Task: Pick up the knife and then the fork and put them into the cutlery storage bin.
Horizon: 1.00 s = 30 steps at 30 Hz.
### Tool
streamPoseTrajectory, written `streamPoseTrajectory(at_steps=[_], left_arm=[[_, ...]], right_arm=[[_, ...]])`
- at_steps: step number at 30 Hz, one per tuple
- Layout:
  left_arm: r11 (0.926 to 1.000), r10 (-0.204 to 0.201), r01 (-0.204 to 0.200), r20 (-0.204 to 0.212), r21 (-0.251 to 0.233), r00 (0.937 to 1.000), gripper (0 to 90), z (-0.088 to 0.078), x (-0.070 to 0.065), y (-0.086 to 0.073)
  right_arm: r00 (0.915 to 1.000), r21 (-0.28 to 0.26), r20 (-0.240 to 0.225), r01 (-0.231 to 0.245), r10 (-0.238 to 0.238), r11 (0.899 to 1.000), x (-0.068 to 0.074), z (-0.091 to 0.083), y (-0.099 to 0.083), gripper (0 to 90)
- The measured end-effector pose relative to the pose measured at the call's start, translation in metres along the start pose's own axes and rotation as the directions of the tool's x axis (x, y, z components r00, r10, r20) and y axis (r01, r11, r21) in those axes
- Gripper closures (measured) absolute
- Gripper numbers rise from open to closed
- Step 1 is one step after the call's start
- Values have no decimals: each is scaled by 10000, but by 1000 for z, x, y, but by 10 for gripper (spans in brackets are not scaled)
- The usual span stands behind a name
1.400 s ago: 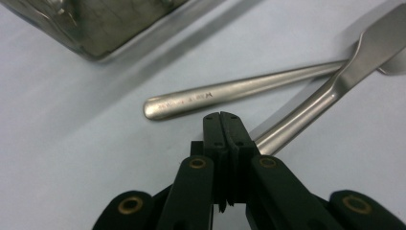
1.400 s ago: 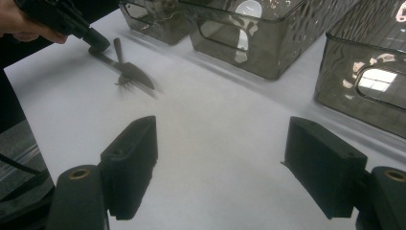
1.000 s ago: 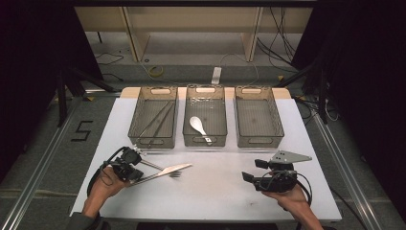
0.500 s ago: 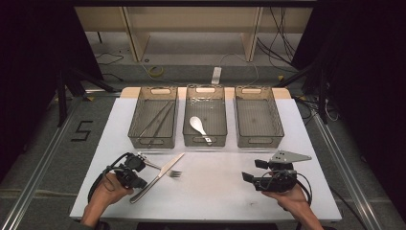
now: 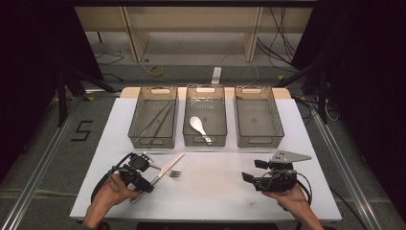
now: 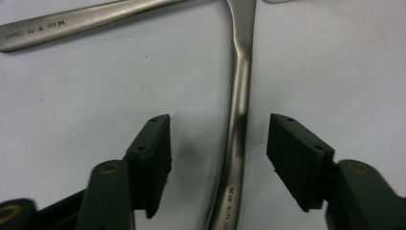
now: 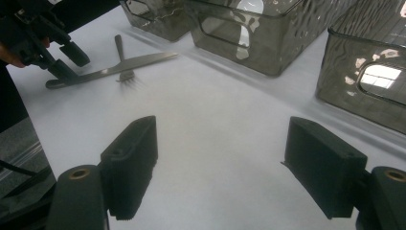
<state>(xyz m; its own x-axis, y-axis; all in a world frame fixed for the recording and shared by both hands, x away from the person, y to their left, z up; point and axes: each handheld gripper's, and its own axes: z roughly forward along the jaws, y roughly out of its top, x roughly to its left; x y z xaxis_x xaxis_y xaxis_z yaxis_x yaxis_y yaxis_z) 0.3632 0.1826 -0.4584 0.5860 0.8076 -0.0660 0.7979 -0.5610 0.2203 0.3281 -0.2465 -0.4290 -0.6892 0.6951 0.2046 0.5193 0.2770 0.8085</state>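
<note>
We have the left gripper (image 5: 143, 167) at the lower left of the high view, its jaws set wide and astride the handle of the fork (image 6: 238, 120), which lies flat on the white surface (image 5: 215, 191). In the left gripper view the handle runs up the middle of the frame with a clear gap to each pad, so nothing is pinched. The jaws have just been opening, and the handle sits loose between them. The knife (image 5: 165, 170) lies slantwise just beside the fork, its handle crossing the upper left of the left gripper view. We judge both pieces are laid out here for sorting into the three bins at the top of the surface: the left bin (image 5: 154, 117) holds chopsticks, the middle bin (image 5: 205, 115) a white spoon (image 5: 197, 125).

The right gripper (image 5: 251, 178) hovers at the lower right, jaws wide and empty.

Against the earlier high view, the knife has swung from nearly level to a steep slant, and the left gripper no longer clamps anything.
</note>
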Motion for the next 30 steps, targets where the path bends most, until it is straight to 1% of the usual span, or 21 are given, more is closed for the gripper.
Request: streamPoseTrajectory(at_steps=[5,9,10,12,15,17,22,23,27,30], left_arm=[[9997,229,-229,-24,107,9997,481,1,-4,1],[9991,377,-374,-117,220,9992,555,4,-8,1],[9988,437,-431,-230,238,9988,568,4,-9,1],[9991,387,-383,-225,177,9990,611,4,-8,1],[9984,498,-490,-282,267,9984,649,3,-8,0],[9985,482,-475,-268,259,9985,674,4,-10,-1],[9975,589,-576,-289,419,9978,711,3,-10,-2],[9979,532,-520,-303,383,9981,712,3,-11,-2],[9970,635,-619,-336,468,9974,718,4,-12,-1],[9968,630,-611,-368,514,9973,720,4,-12,0]], right_arm=[[10000,69,-6,60,-60,10000,0,1,0,277],[10000,102,-24,52,-52,9999,1,1,0,277],[10000,102,-26,35,-35,9999,1,1,0,277],[10000,99,-18,47,-47,9999,0,1,0,277],[10000,90,-7,49,-49,9999,0,1,0,278],[10000,109,1,39,-39,9999,0,0,0,278],[10000,89,0,73,-73,9999,0,0,0,278],[10000,90,2,82,-82,9999,0,0,0,278],[10000,117,8,50,-50,9999,1,1,0,278],[10000,113,15,74,-74,9999,1,1,0,278]])
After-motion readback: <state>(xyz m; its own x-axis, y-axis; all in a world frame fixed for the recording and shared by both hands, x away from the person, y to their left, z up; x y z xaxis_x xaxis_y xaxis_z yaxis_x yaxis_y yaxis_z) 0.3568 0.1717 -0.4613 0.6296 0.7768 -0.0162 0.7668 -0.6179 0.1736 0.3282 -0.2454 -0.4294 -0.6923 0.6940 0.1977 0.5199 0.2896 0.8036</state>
